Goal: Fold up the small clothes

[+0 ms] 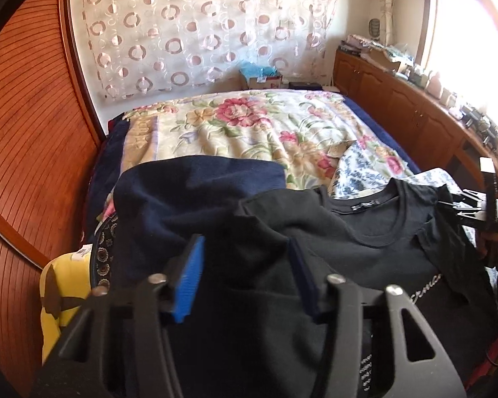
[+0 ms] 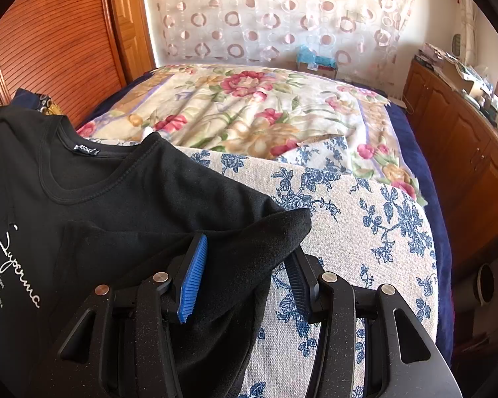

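A bed [image 2: 249, 106] under a flowered cover fills the room. A black T-shirt [image 2: 123, 192] lies at its near edge on a blue-patterned cloth [image 2: 365, 232]. At 6 o'clock in each wrist view, the left gripper [image 1: 245, 272] and right gripper [image 2: 245, 272], both half open, straddle a sleeve.

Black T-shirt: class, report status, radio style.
Left gripper and right gripper each have black T-shirt cloth between the pads. Shirt spread on blue-flowered cloth, unfolded. Navy garment beside it.
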A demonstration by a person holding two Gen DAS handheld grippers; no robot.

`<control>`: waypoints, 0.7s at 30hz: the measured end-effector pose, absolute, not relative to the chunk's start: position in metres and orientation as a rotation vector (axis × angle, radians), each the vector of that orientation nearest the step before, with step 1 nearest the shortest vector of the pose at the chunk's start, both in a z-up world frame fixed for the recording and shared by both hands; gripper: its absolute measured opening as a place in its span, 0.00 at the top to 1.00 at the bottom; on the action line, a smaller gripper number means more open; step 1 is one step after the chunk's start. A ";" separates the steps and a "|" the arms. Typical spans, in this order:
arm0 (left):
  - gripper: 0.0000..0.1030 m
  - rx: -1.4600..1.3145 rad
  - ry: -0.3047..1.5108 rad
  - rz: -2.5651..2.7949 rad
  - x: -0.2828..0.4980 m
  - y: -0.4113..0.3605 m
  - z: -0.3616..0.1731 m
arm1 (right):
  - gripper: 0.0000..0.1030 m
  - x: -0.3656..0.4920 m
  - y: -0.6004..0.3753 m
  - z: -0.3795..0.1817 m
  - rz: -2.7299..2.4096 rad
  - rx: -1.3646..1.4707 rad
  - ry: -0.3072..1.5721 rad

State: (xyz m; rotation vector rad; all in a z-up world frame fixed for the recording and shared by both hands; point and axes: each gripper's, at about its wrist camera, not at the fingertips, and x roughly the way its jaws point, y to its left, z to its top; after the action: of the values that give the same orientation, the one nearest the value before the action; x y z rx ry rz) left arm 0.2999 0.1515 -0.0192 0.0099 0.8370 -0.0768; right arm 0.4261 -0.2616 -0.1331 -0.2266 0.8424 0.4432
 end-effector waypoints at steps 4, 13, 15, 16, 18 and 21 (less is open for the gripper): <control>0.77 0.009 0.856 -0.098 0.308 0.151 -0.027 | 0.54 0.426 -0.262 -0.133 0.442 -0.228 0.842; 0.99 0.088 0.715 -0.184 0.269 0.108 0.010 | 0.95 0.421 -0.258 -0.128 0.460 -0.230 0.822; 0.99 0.088 0.682 -0.214 0.254 0.098 0.021 | 0.96 0.413 -0.256 -0.117 0.469 -0.207 0.787; 0.99 0.089 0.671 -0.222 0.248 0.096 0.025 | 0.96 0.408 -0.255 -0.109 0.477 -0.199 0.764; 0.99 0.083 0.644 -0.244 0.232 0.090 0.033 | 0.96 0.395 -0.254 -0.089 0.490 -0.178 0.707; 0.99 0.068 0.619 -0.275 0.204 0.085 0.039 | 0.96 0.373 -0.252 -0.067 0.515 -0.157 0.655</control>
State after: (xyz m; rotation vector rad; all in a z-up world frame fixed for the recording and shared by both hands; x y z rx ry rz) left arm 0.2043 0.0855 0.0392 0.0684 0.6190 -0.2750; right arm 0.3730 -0.2522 -0.0666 -0.1572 0.6547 0.5152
